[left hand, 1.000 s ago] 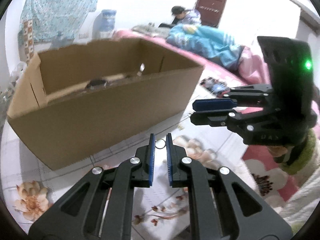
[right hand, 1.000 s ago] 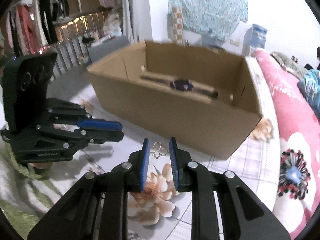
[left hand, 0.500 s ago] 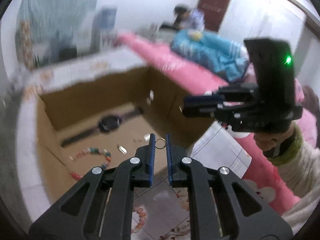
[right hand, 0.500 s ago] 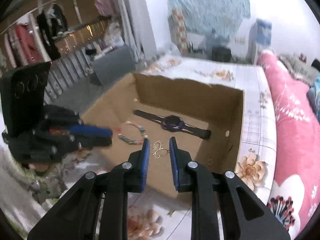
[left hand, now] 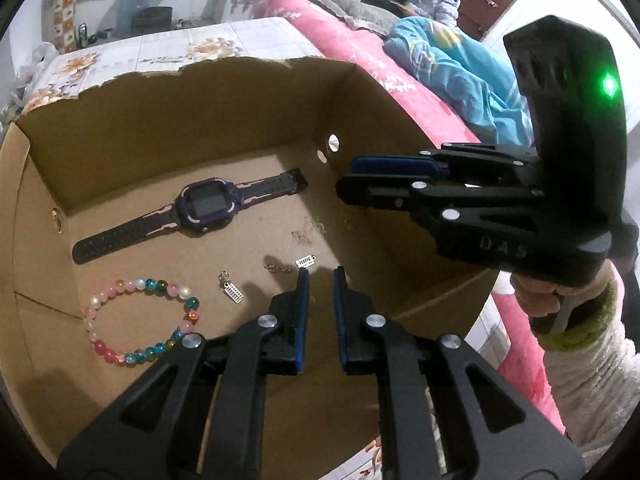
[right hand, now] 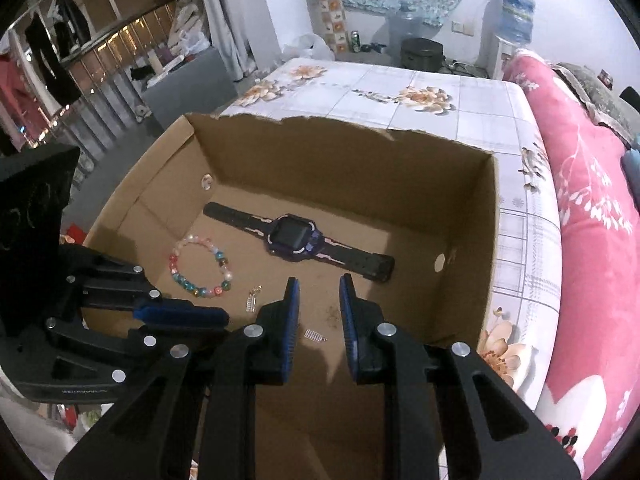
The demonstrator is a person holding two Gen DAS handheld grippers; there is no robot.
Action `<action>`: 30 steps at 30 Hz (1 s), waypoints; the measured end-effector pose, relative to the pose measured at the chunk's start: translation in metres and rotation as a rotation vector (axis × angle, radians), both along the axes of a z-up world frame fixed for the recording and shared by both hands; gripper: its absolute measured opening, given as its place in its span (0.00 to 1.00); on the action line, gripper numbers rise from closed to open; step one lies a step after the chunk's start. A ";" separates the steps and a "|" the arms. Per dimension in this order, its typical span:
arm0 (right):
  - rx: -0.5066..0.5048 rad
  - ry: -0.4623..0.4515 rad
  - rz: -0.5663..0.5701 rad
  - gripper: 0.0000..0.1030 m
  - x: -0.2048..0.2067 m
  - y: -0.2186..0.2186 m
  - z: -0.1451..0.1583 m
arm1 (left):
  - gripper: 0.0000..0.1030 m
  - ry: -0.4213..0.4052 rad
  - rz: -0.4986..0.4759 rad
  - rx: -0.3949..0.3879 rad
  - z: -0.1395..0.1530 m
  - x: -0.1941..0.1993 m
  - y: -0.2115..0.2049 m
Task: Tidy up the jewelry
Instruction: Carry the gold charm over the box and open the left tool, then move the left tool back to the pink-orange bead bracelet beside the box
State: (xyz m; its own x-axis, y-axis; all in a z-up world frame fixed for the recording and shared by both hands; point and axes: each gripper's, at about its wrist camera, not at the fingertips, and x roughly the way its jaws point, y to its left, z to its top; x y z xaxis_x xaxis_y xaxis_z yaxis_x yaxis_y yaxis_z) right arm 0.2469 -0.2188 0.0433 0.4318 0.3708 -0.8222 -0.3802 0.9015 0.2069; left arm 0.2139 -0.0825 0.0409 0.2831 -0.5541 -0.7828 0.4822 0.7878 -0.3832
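Observation:
An open cardboard box (left hand: 168,92) (right hand: 340,152) holds a dark purple watch (left hand: 200,208) (right hand: 296,240), a coloured bead bracelet (left hand: 140,320) (right hand: 200,268), small silver earrings (left hand: 232,290) (right hand: 251,300) and a thin gold piece (left hand: 308,234) (right hand: 332,314). My left gripper (left hand: 319,276) hangs over the box's near side, slightly open and empty. My right gripper (right hand: 316,284) is open and empty over the box's near right part; it also shows in the left wrist view (left hand: 352,178).
The box stands on a floral tiled tablecloth (right hand: 400,88). A pink bed (right hand: 592,200) with a blue blanket (left hand: 460,72) lies to the right, with a seated person (left hand: 428,0) beyond. A water dispenser (right hand: 512,8) stands by the far wall.
Both grippers have moved over the box and opened. The ring in the left and the gold earring in the right are no longer between the fingers; small pieces lie on the box floor.

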 end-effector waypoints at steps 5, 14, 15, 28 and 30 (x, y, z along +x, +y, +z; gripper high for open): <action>0.044 -0.031 -0.032 0.21 -0.007 -0.014 0.010 | 0.17 -0.028 0.014 -0.034 0.009 -0.003 0.006; 0.149 -0.137 -0.110 0.27 -0.047 -0.052 0.041 | 0.24 -0.117 0.045 -0.098 0.036 -0.022 0.031; 0.165 -0.150 -0.120 0.27 -0.055 -0.058 0.044 | 0.26 -0.124 0.049 -0.103 0.038 -0.025 0.034; 0.268 -0.280 -0.150 0.36 -0.166 -0.084 0.060 | 0.56 -0.280 0.044 -0.175 0.064 -0.106 0.073; 0.274 -0.283 -0.158 0.37 -0.178 -0.083 0.055 | 0.59 -0.303 0.035 -0.161 0.063 -0.122 0.074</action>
State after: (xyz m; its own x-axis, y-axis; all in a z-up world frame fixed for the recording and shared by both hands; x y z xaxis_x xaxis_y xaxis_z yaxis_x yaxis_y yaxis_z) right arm 0.0689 -0.3020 0.0988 0.6952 0.4705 -0.5434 -0.3182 0.8793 0.3544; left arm 0.0920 -0.0089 0.1036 0.5106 -0.6496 -0.5633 0.5670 0.7469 -0.3473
